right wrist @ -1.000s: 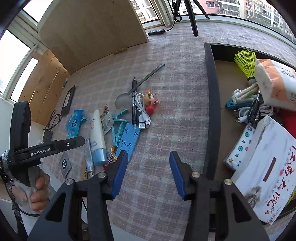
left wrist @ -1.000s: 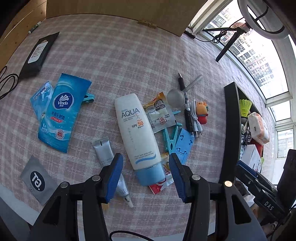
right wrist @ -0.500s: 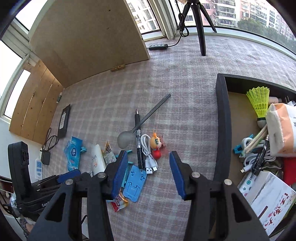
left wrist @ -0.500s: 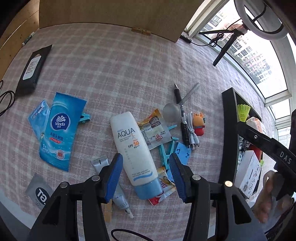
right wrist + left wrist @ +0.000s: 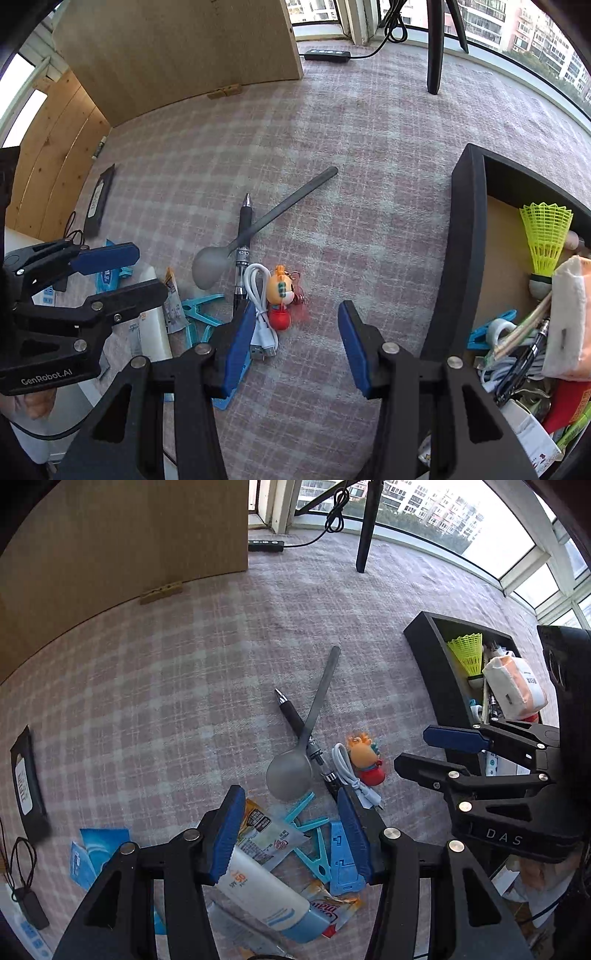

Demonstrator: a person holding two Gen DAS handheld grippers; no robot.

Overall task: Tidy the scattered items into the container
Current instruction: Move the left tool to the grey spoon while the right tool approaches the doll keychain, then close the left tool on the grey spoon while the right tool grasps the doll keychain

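Scattered items lie on the checked cloth: a grey spoon (image 5: 306,746) (image 5: 236,243) across a black pen (image 5: 295,720) (image 5: 243,236), a white USB cable (image 5: 351,775) (image 5: 258,306), an orange-and-red toy keychain (image 5: 365,760) (image 5: 280,299), blue clips (image 5: 314,834), a white sunscreen tube (image 5: 258,890), snack sachets (image 5: 266,834). The black container (image 5: 436,679) (image 5: 458,229) on the right holds a yellow shuttlecock (image 5: 546,236) and more. My left gripper (image 5: 291,834) is open above the tube and clips. My right gripper (image 5: 295,343) is open, just right of the keychain.
A black wipes pack (image 5: 27,782) and blue tissue packs (image 5: 92,853) lie far left. A wooden board (image 5: 129,542) stands at the back, with a power strip (image 5: 266,546) and a tripod leg (image 5: 365,528) beyond. The right gripper shows in the left wrist view (image 5: 428,749).
Both grippers have tilted up and moved forward towards the spoon, pen and keychain. The tissue packs have slid to the left edge of view. Both stay open.
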